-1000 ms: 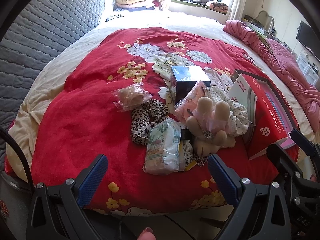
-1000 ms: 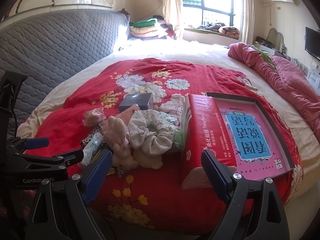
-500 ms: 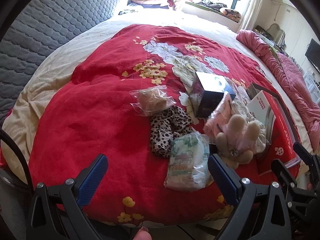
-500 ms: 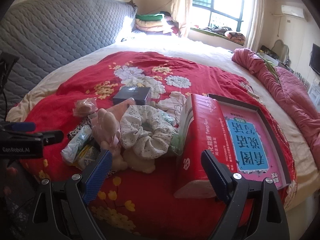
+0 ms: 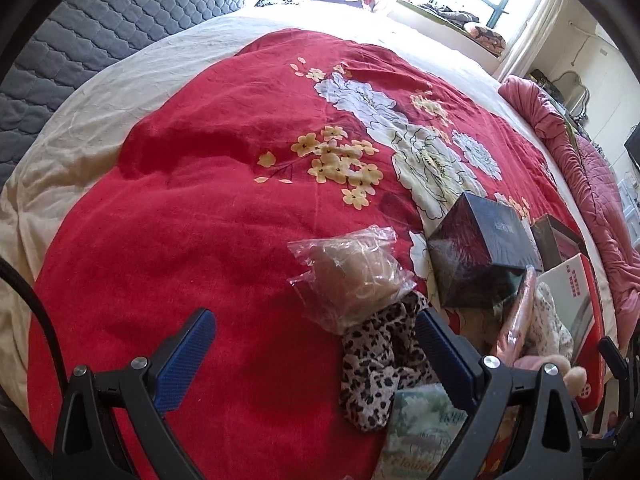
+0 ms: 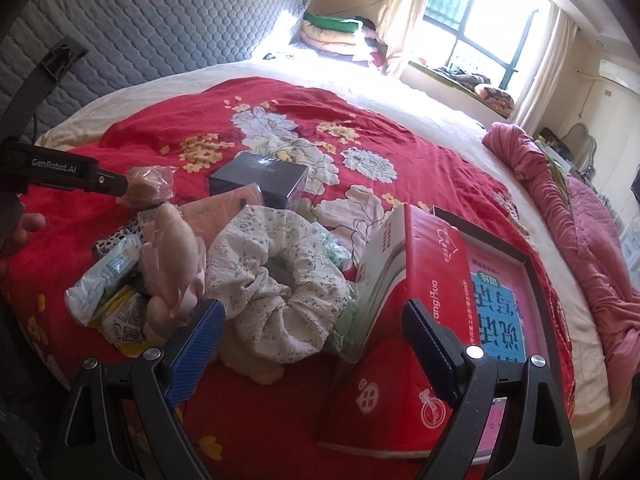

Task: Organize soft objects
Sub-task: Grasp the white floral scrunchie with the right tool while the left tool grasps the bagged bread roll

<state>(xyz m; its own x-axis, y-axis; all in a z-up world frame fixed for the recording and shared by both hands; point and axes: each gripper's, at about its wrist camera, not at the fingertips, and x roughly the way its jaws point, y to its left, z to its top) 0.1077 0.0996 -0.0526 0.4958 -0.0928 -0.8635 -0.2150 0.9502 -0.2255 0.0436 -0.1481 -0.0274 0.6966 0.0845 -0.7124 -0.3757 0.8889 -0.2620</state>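
Observation:
A pile of soft things lies on the red flowered blanket [image 5: 200,200]. In the left wrist view my left gripper [image 5: 316,344] is open and empty, just short of a clear bag with a beige item [image 5: 352,280] and a leopard-print cloth [image 5: 380,364]. A green tissue pack [image 5: 420,432] lies under its right finger. In the right wrist view my right gripper [image 6: 312,332] is open and empty, just in front of a white floral scrunchie [image 6: 276,280], with a pink plush toy [image 6: 172,256] on the left.
A black box [image 5: 480,256] stands behind the pile, also in the right wrist view [image 6: 260,180]. A red tissue carton [image 6: 416,312] leans on a framed pink picture board [image 6: 504,292] at the right. A pink quilt [image 6: 580,220] lies along the bed's right side.
My left gripper has moved forward and left, close to the clear bag and leopard cloth. My right gripper has moved closer to the scrunchie and carton. Both stay open.

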